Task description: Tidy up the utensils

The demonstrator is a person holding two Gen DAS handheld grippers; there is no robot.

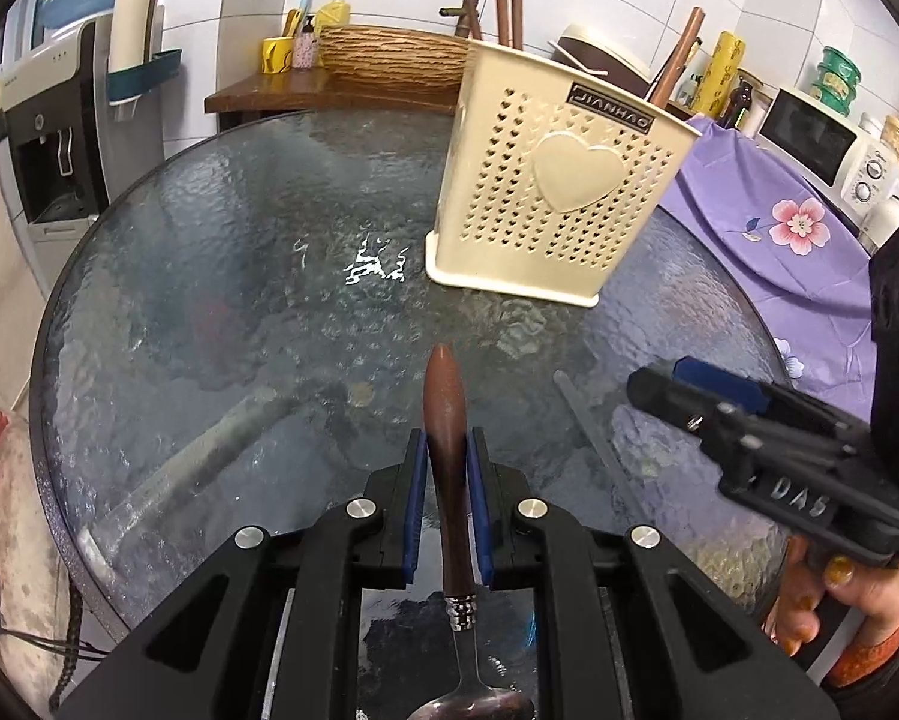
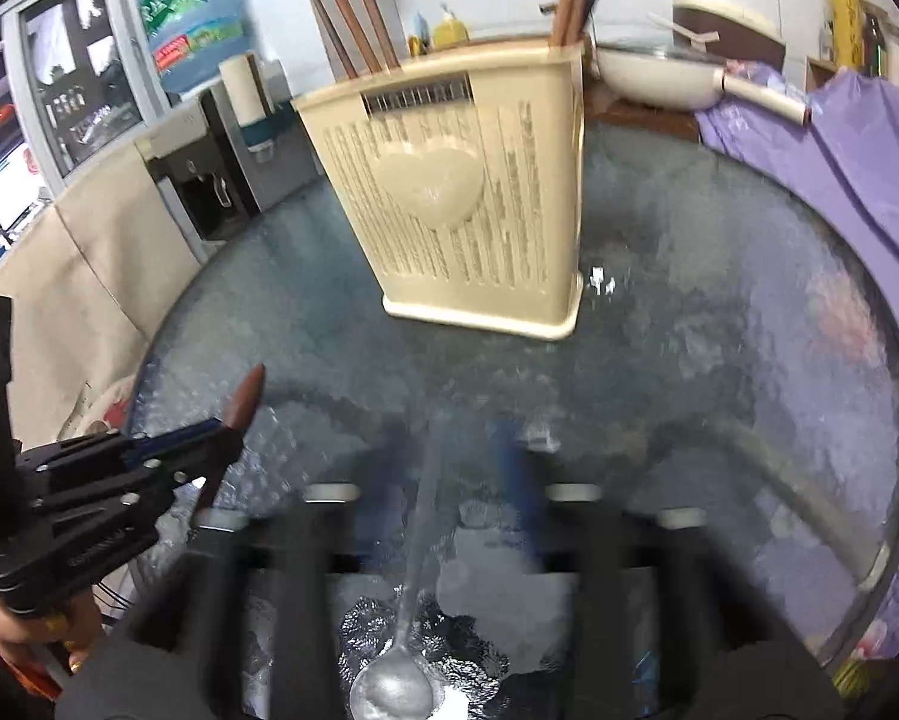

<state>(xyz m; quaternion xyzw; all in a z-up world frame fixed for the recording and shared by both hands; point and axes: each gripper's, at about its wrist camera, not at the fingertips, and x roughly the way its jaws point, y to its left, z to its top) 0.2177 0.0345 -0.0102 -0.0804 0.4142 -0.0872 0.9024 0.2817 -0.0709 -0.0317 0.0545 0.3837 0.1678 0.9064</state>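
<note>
My left gripper [image 1: 447, 450] is shut on a spoon with a brown wooden handle [image 1: 446, 420]; its metal bowl [image 1: 479, 705] points back toward the camera. It hangs above the glass table, short of the cream utensil holder [image 1: 560, 180]. In the right wrist view the left gripper [image 2: 221, 438] and brown handle [image 2: 242, 402] show at the left. My right gripper [image 2: 455, 468] is blurred; a silver spoon [image 2: 407, 600] lies between its fingers, bowl toward the camera. I cannot tell if the jaws grip it. The holder [image 2: 467, 192] holds brown chopsticks [image 2: 359, 18].
The round textured glass table [image 1: 221, 252] carries the holder. A purple floral cloth [image 1: 773, 222] covers the right side, with a microwave [image 1: 827, 144] behind. A water dispenser [image 1: 47, 138] stands at the left, a wooden shelf with a woven basket [image 1: 389, 57] behind the table.
</note>
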